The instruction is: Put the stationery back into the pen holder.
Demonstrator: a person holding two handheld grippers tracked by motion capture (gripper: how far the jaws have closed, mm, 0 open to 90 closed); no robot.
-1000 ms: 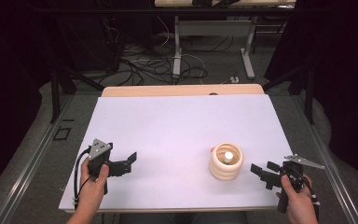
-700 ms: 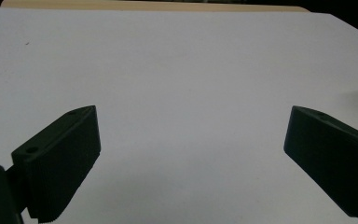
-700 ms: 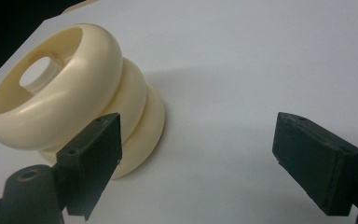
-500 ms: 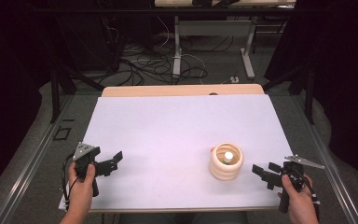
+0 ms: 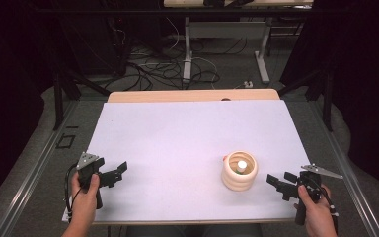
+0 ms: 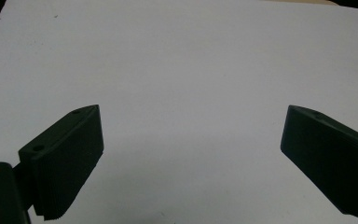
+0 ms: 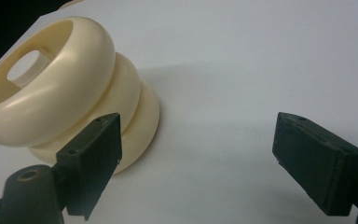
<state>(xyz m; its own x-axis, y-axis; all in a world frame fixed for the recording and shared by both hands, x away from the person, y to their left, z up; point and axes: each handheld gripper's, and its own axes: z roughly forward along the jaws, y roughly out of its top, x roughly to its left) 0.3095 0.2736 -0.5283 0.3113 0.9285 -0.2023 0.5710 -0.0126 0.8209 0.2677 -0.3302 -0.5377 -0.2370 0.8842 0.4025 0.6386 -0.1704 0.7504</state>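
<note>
Right gripper (image 5: 278,181) jaws apart beside ring stack (image 5: 239,171).

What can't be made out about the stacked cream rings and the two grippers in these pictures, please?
- Stack of cream rings: in the high view, too small to tell what the pale piece in its hole is, or the orange and green specks at its rim.
- Same stack in the right gripper view: its left side is cut off by the edge, its base hidden behind a jaw.
- Left gripper: the frame edge cuts off its jaw ends.

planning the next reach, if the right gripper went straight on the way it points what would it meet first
Probably the cream ring stack: the right gripper points at it with its fingers open. In the right gripper view the stack sits left of centre, so it might only graze it.
</note>
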